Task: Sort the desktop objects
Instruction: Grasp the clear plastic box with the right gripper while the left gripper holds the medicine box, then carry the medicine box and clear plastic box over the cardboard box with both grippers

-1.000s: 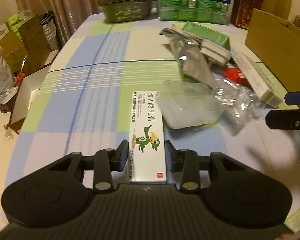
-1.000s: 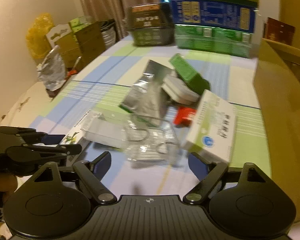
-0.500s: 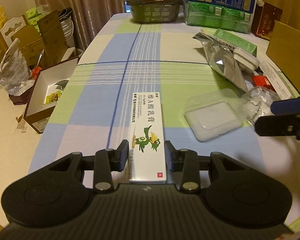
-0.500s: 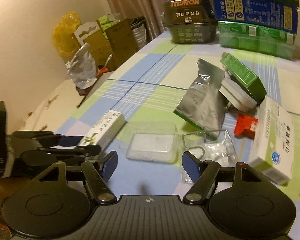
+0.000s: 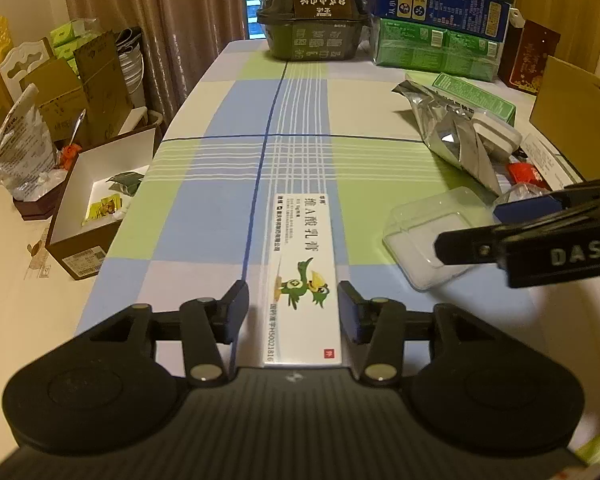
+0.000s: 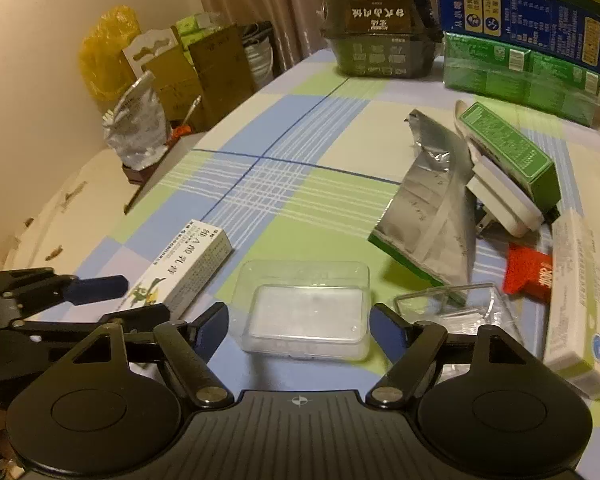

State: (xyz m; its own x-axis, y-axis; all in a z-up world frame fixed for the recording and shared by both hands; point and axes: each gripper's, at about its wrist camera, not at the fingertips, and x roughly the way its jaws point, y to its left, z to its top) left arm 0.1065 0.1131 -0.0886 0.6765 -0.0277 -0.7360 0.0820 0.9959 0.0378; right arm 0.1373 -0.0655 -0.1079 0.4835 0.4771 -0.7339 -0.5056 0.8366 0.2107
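A long white ointment box (image 5: 302, 264) with a green bird on it lies flat on the checked tablecloth. My left gripper (image 5: 294, 312) straddles its near end; the jaws are opening, the pads stand off its sides and a gap shows on the left. From the right wrist view that box (image 6: 188, 264) and the left gripper (image 6: 140, 298) are at the lower left. A clear plastic case (image 6: 306, 312) sits between the fingertips of my right gripper (image 6: 298, 320). Its jaws are opening and do not touch the case. The right gripper (image 5: 472, 228) hovers over the case (image 5: 416, 240).
A silver foil pouch (image 6: 432, 204), a green carton (image 6: 508, 148), a white adapter (image 6: 504, 196), a red packet (image 6: 526, 272) and a white medicine box (image 6: 580, 296) crowd the right side. A dark HONGLU tub (image 5: 314, 20) and green packs (image 5: 432, 48) stand at the far end. An open box (image 5: 96, 196) sits below the table's left edge.
The left jaws have spread away from the ointment box, which now lies free on the cloth. The right gripper has come nearer and lower over the clear case.
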